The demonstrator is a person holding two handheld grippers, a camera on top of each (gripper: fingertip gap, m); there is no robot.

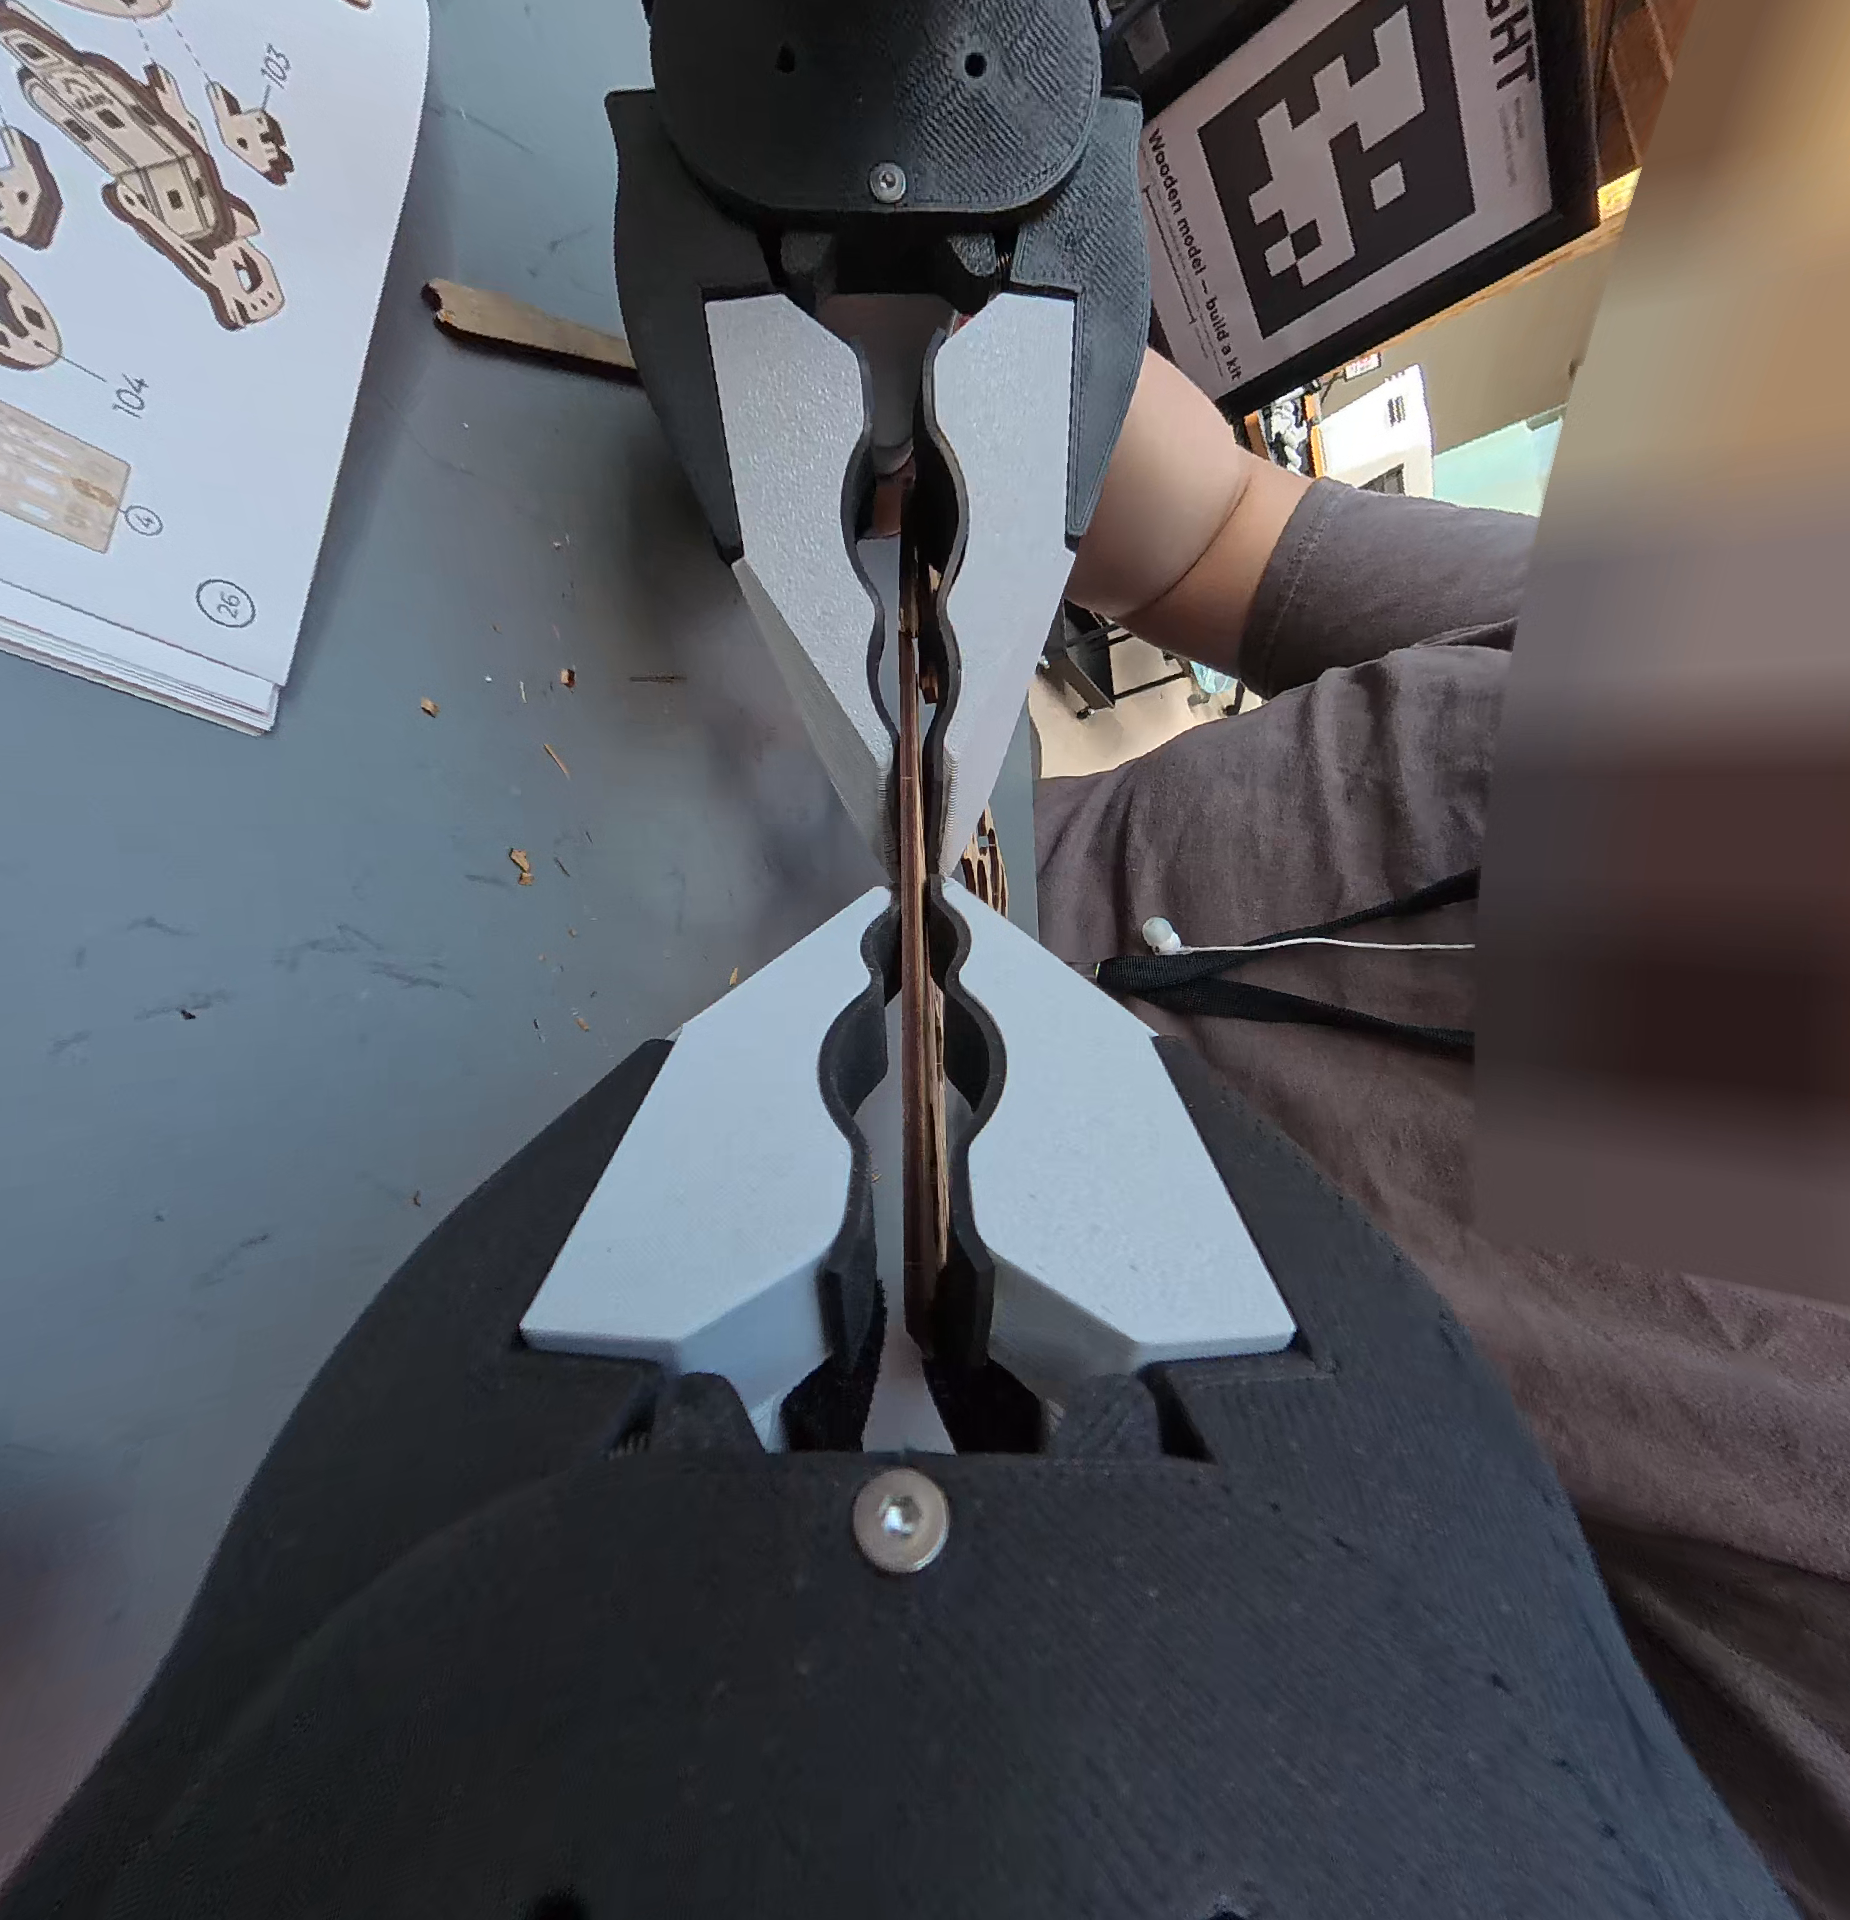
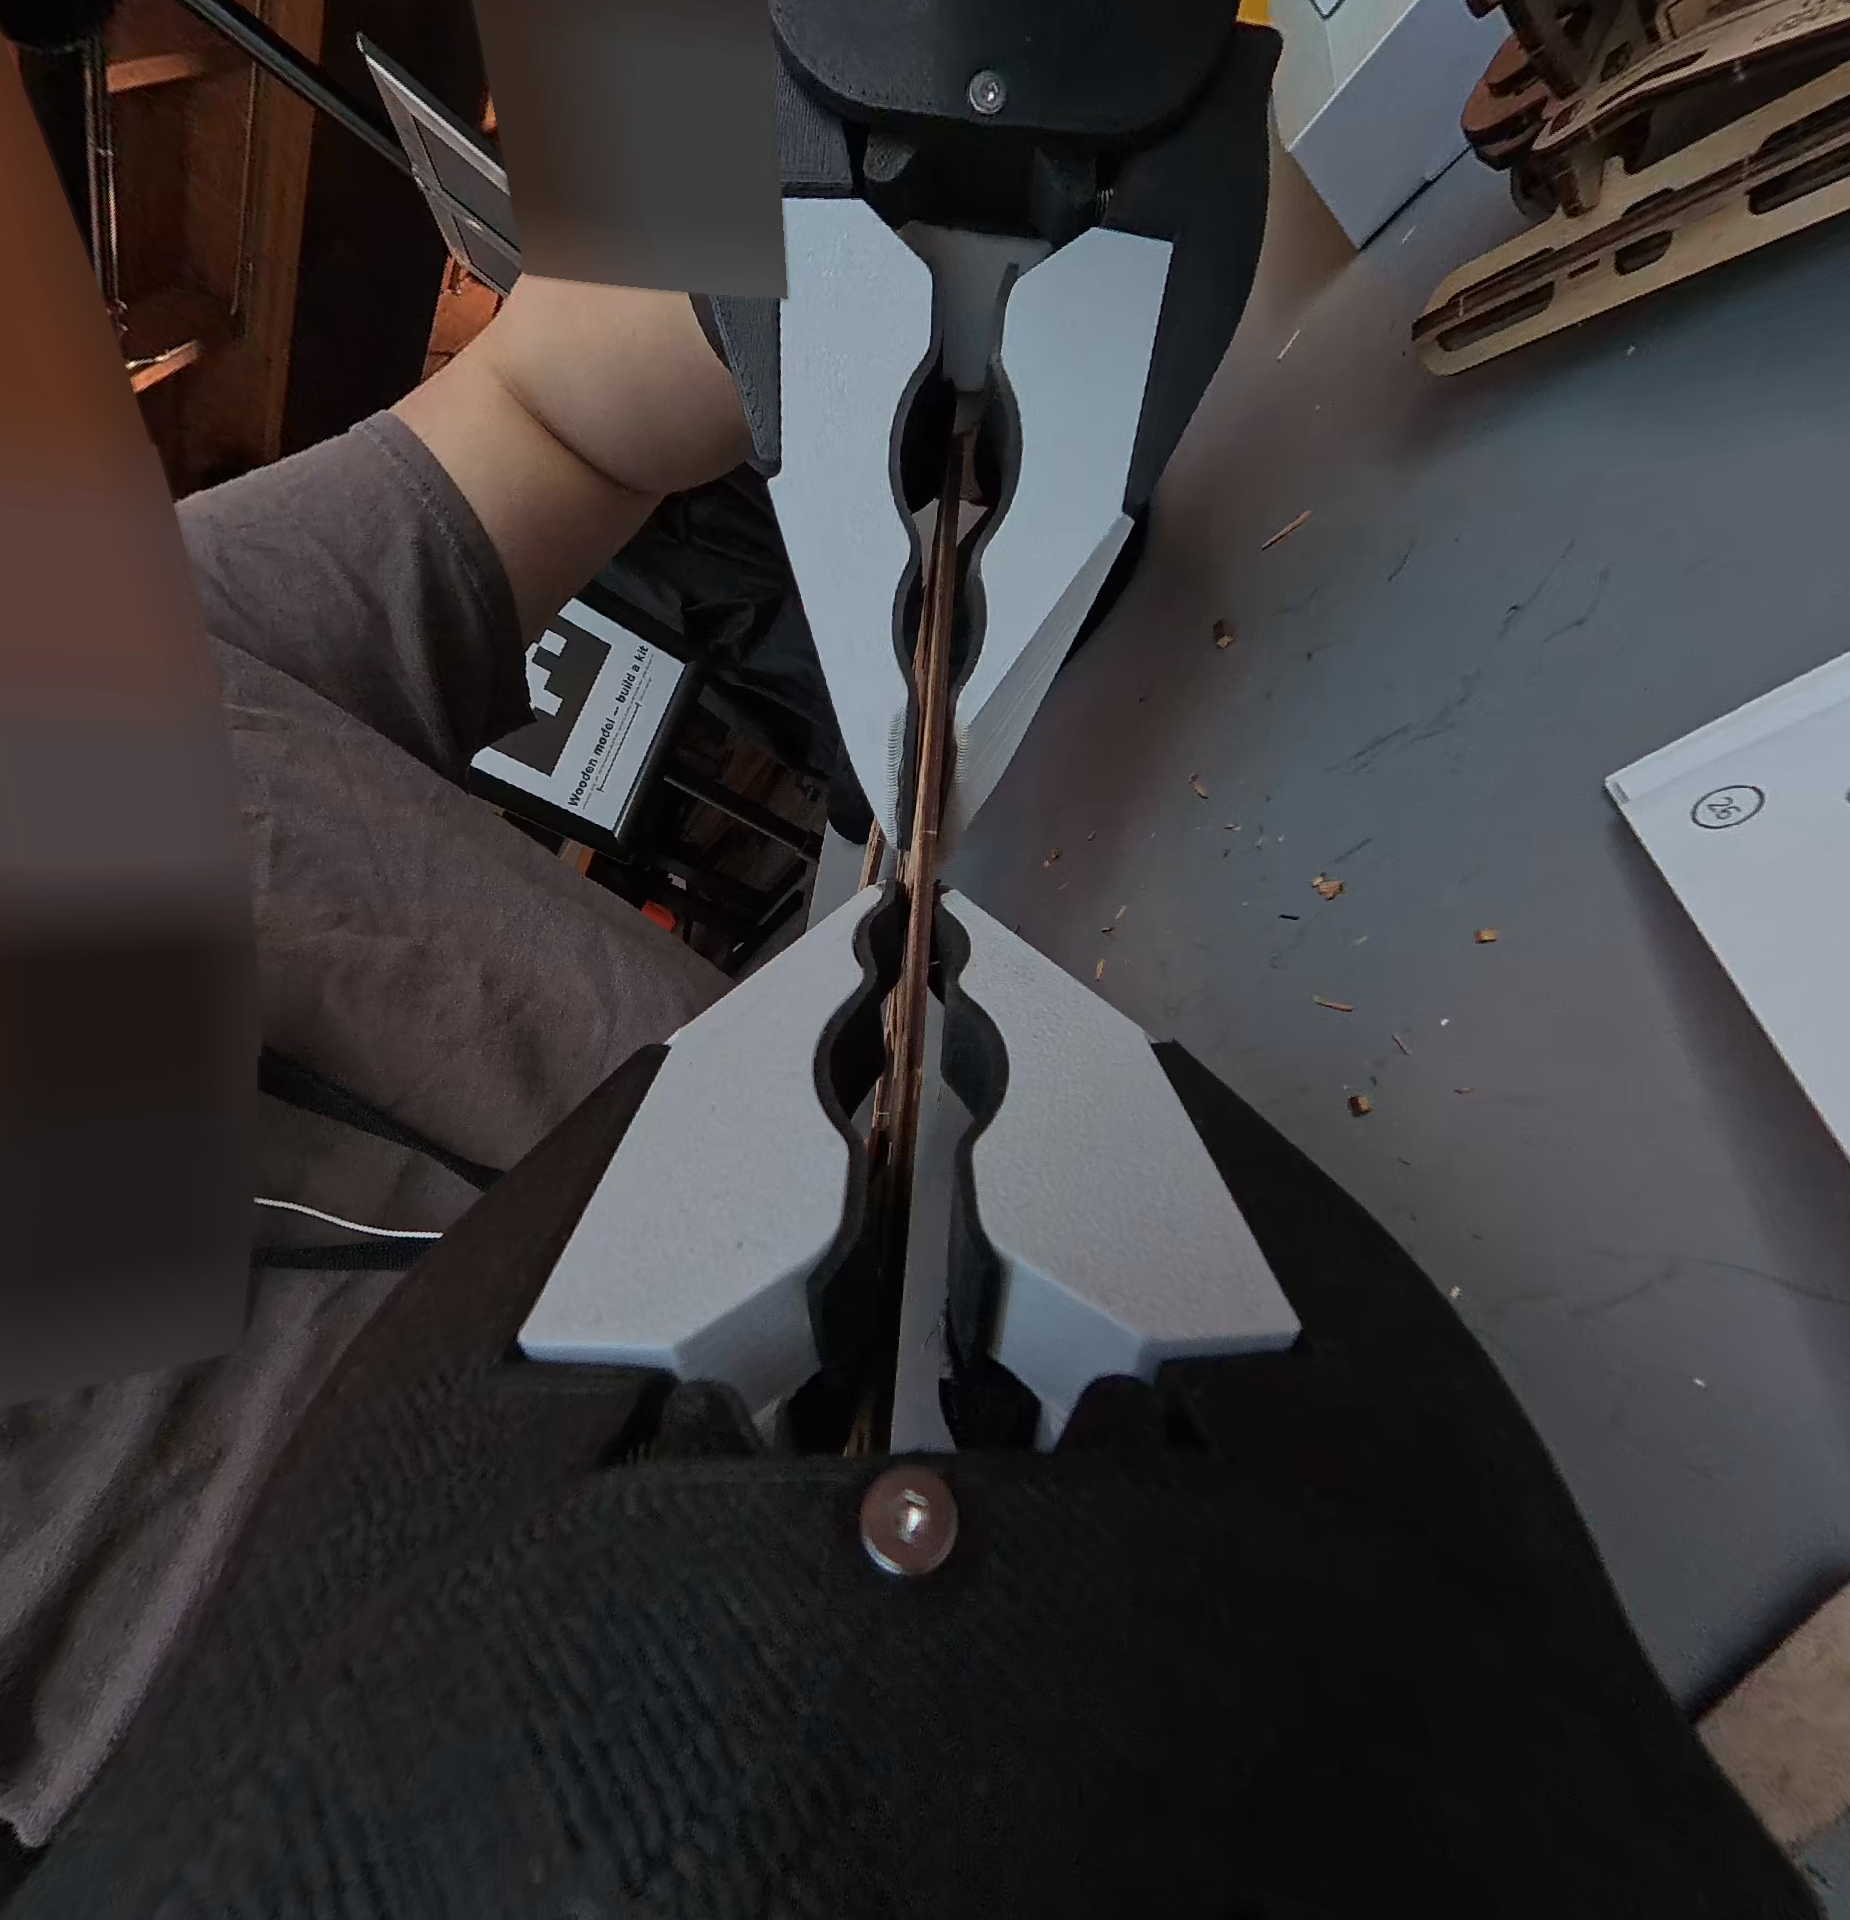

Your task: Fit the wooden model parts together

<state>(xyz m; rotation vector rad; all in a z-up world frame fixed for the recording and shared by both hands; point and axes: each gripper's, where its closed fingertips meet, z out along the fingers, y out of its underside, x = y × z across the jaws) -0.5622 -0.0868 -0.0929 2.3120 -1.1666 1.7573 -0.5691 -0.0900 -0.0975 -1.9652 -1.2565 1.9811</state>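
Note:
A thin flat wooden model part [image 1: 913, 1049] is seen edge-on above the grey table [image 1: 277, 1039]. My left gripper [image 1: 913, 909] is shut on one end of it. My right gripper [image 1: 913, 847] faces it tip to tip from the far side and is shut on the other end. In the right wrist view the same wooden part [image 2: 913, 1039] runs between my right gripper [image 2: 910, 904] near the camera and my left gripper [image 2: 926, 805] beyond. The part's pierced face barely shows, so its shape is hidden.
An open instruction booklet [image 1: 173, 312] lies at the left, also in the right wrist view [image 2: 1783, 935]. A wooden strip [image 1: 526, 322] and wood chips [image 1: 521, 862] lie on the table. An assembled wooden model [image 2: 1648, 156] and a white box [image 2: 1368, 125] stand behind. A person's torso [image 1: 1264, 1039] is close. Less than 4 cm separates the two grippers' tips.

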